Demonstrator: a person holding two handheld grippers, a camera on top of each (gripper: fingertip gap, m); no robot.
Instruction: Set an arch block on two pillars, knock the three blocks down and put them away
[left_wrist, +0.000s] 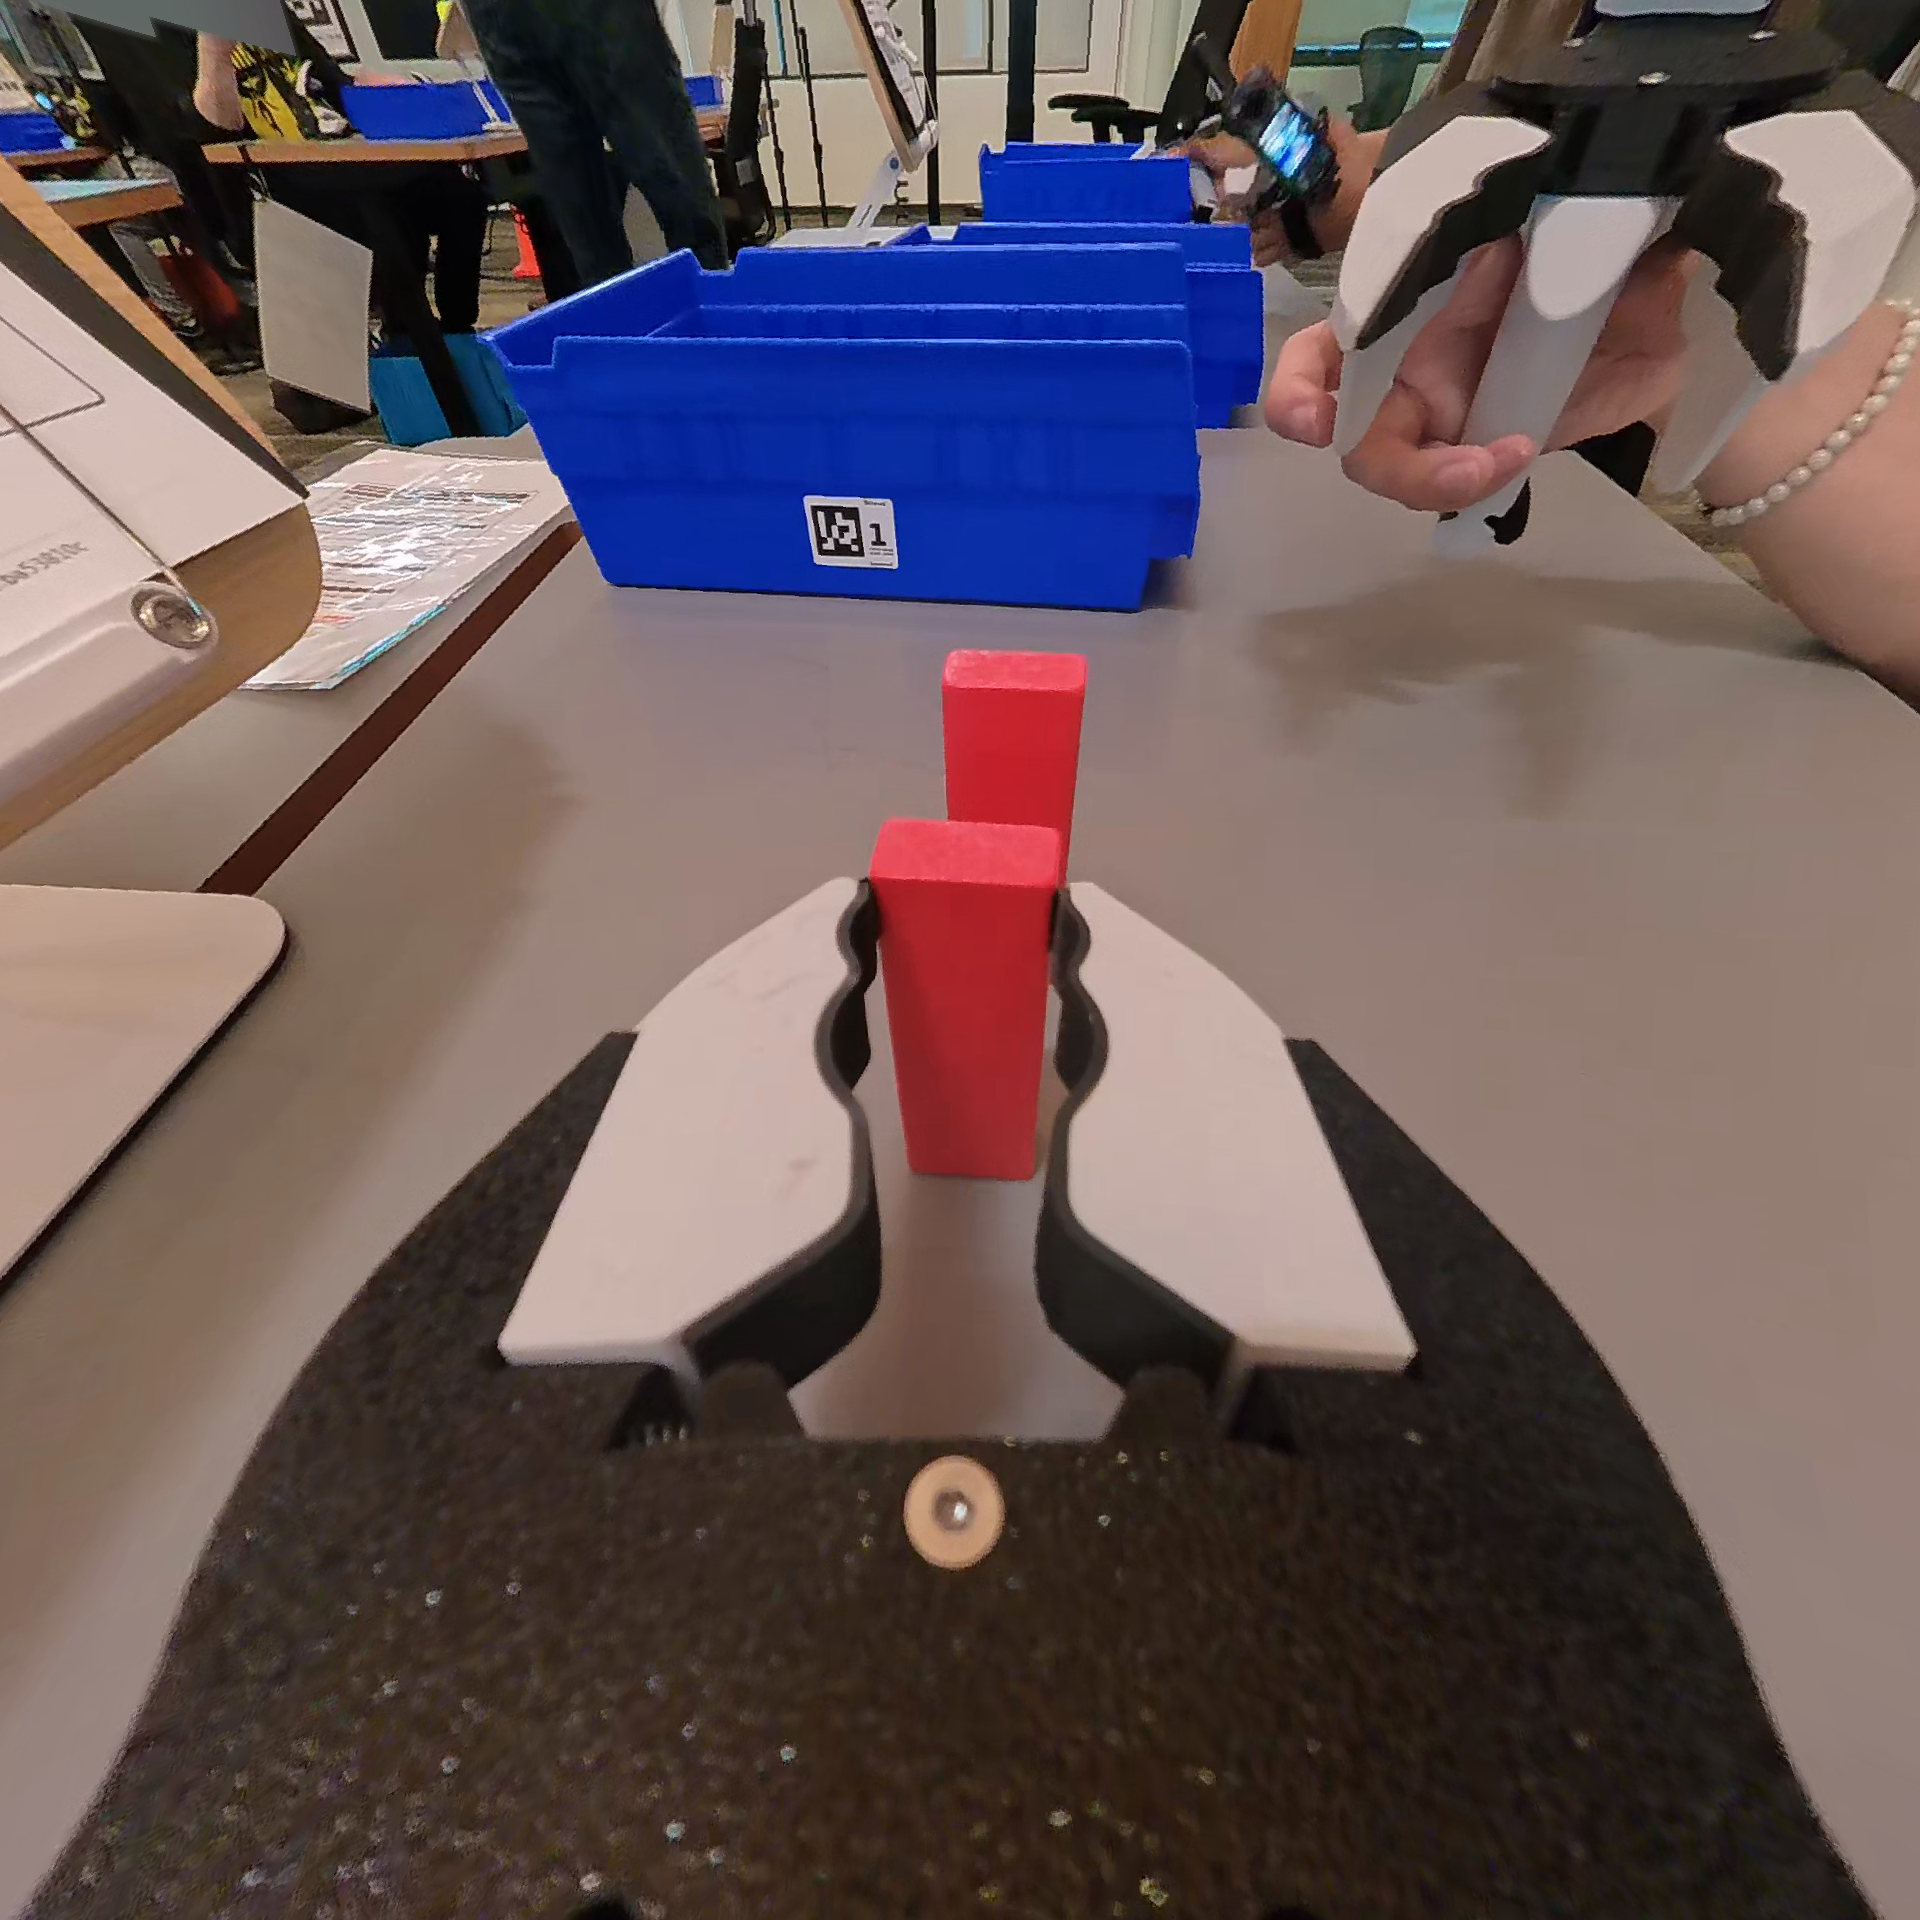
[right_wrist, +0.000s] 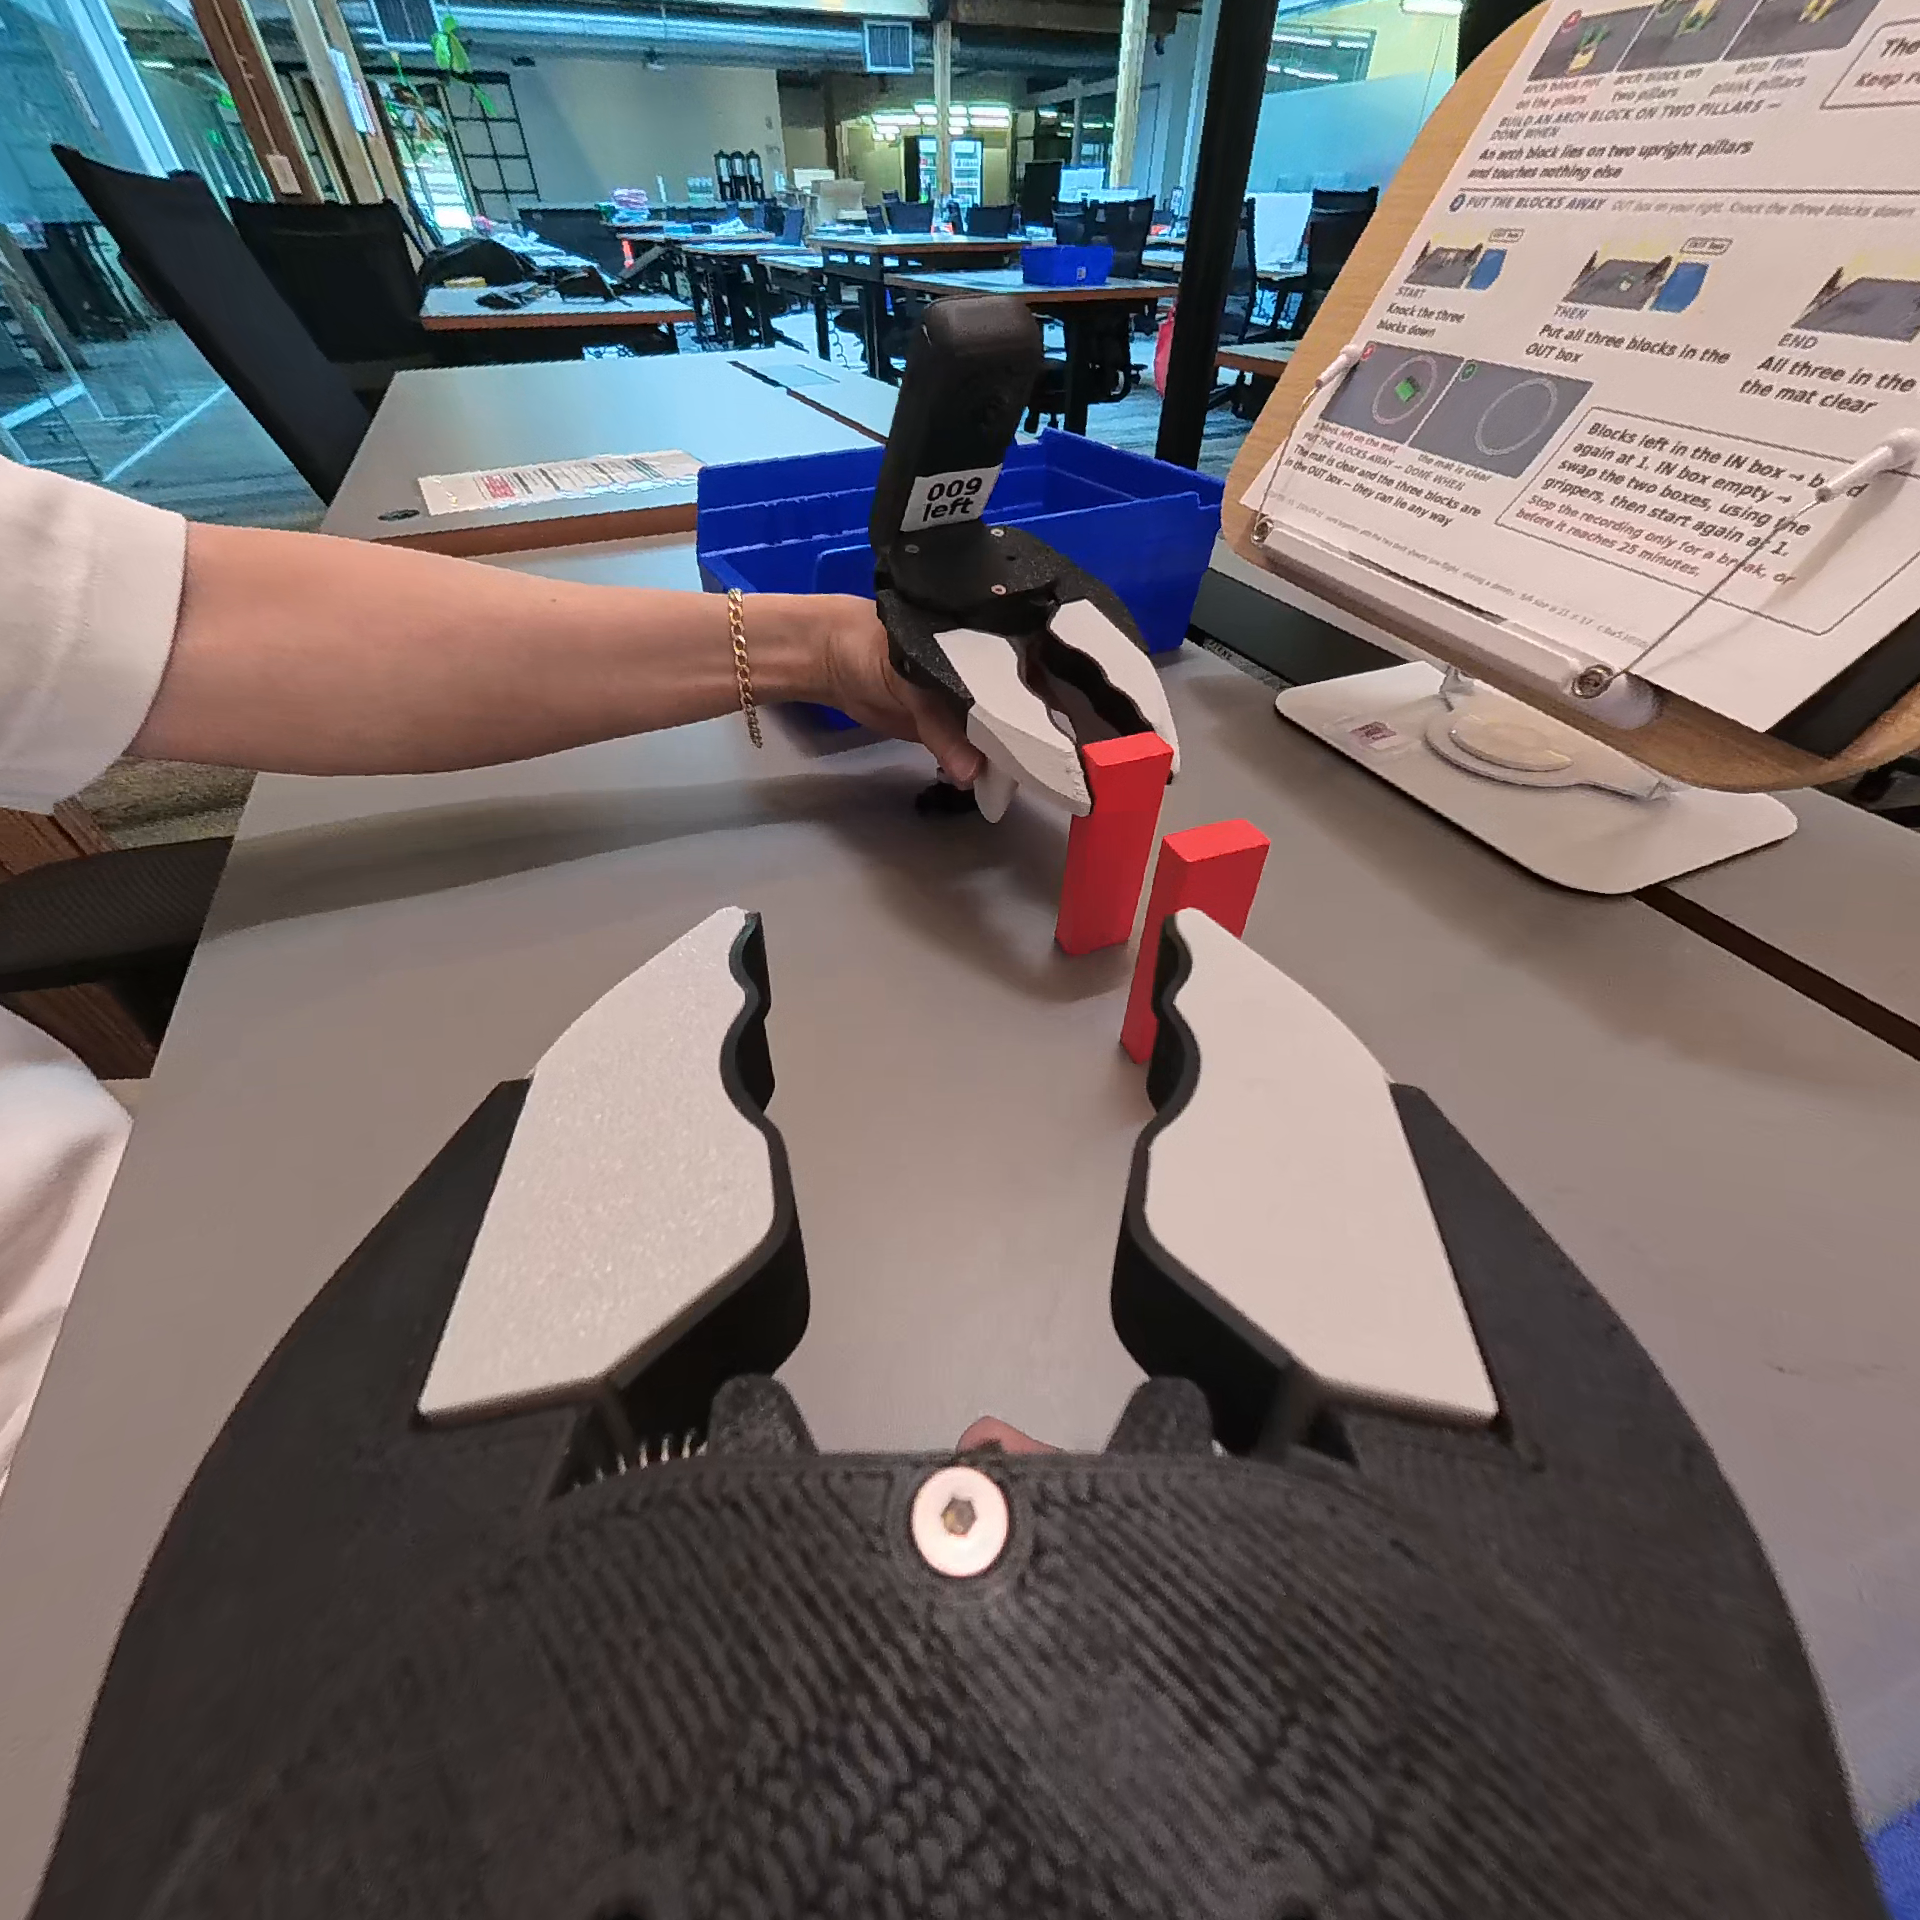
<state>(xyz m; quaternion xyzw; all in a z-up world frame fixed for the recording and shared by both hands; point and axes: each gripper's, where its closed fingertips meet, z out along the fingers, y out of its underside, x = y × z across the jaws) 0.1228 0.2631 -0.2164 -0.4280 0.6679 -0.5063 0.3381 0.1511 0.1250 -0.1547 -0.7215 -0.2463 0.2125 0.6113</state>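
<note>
Grey table (left_wrist: 1351, 831), blue bin (left_wrist: 862, 447) at 12. L gripper (left_wrist: 961, 904) clamped on near red block (left_wrist: 966, 997); second block (left_wrist: 1013, 738) behind. R gripper (right_wrist: 961, 935) agape, empty.

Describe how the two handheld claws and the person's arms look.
Both the left claw and right claw have pale grey fingers with wavy black inner pads on speckled black bodies. Left wrist: gold chain bracelet, white sleeve. Right wrist: pearl bracelet.
</note>
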